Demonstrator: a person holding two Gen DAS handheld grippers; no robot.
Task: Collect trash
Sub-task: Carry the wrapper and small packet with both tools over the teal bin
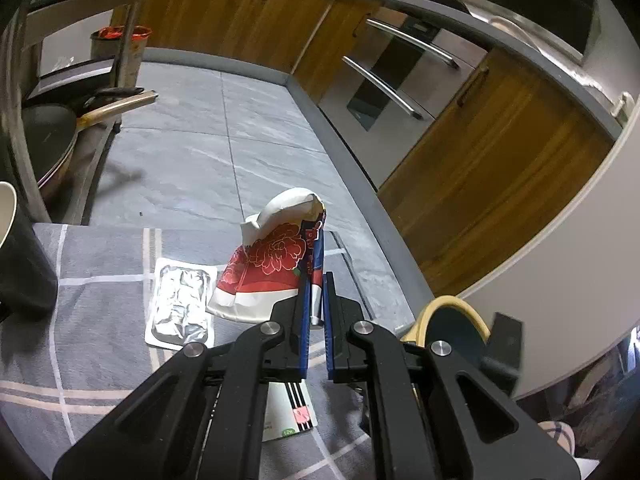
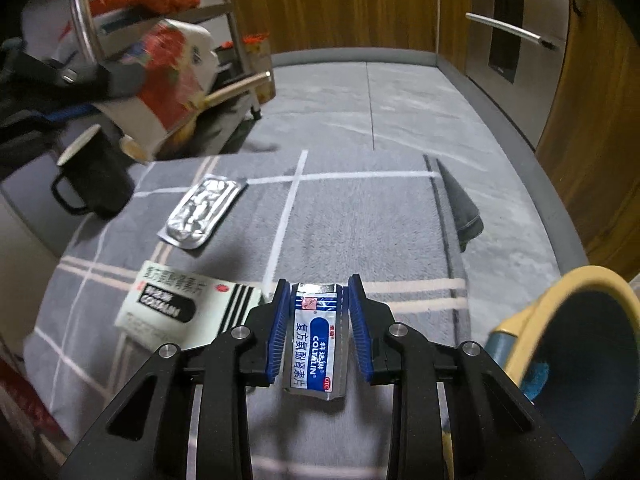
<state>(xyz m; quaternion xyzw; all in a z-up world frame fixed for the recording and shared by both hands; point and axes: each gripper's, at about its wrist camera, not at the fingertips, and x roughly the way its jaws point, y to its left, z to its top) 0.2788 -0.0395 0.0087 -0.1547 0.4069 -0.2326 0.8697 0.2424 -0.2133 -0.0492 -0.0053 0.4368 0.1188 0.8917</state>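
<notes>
My left gripper [image 1: 316,280] is shut on a red-and-white floral bag [image 1: 272,264] and holds it up above the grey checked cloth [image 1: 100,300]. The bag also shows blurred at the upper left of the right wrist view [image 2: 168,76]. My right gripper [image 2: 318,292] is shut on a blue-and-white Coltalin sachet [image 2: 316,344] held flat just above the cloth [image 2: 360,232]. A silver foil blister pack [image 1: 180,304] lies on the cloth and also shows in the right wrist view [image 2: 204,210]. A white medicine box [image 2: 176,308] lies left of my right gripper.
A black mug [image 2: 94,176] stands at the cloth's left edge. A yellow-rimmed blue bin [image 2: 580,344] sits at the right, also in the left wrist view [image 1: 452,320]. A metal rack with pans [image 1: 60,120] stands left. Wooden cabinets and an oven [image 1: 400,72] line the far wall.
</notes>
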